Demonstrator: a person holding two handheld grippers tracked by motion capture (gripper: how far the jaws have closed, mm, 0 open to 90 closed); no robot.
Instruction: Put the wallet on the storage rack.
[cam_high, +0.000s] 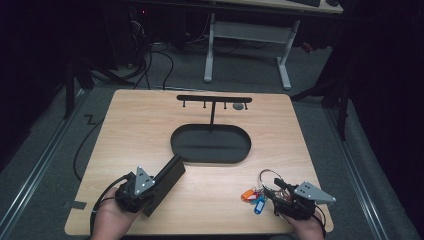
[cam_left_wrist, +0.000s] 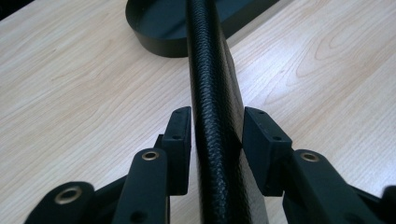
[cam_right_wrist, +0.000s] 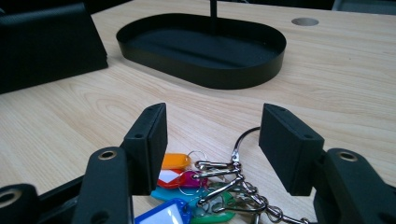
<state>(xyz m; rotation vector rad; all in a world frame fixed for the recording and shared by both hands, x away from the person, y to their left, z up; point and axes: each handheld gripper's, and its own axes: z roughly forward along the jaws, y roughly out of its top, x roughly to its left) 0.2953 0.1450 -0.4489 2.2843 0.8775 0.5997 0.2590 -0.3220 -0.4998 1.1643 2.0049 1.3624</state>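
Note:
A flat black case with a grained leather surface (cam_high: 170, 175) sticks out from my left gripper (cam_high: 154, 188) toward the black oval tray (cam_high: 210, 161). In the left gripper view the case (cam_left_wrist: 210, 70) stands on edge between the jaws, and my left gripper (cam_left_wrist: 215, 135) is shut on it with both pads against its sides. A bunch of keys with orange, blue and red tags (cam_high: 252, 195) lies near the table's front right. My right gripper (cam_high: 270, 193) is open right behind it. In the right gripper view the keys (cam_right_wrist: 210, 186) lie low between the spread jaws of my right gripper (cam_right_wrist: 212, 140), untouched.
A black T-shaped stand with small hooks (cam_high: 214, 98) rises from the back of the tray. A round hole (cam_high: 238, 106) sits in the table behind it. The tray's wall (cam_right_wrist: 224, 77) and the held case (cam_right_wrist: 46, 42) show in the right gripper view.

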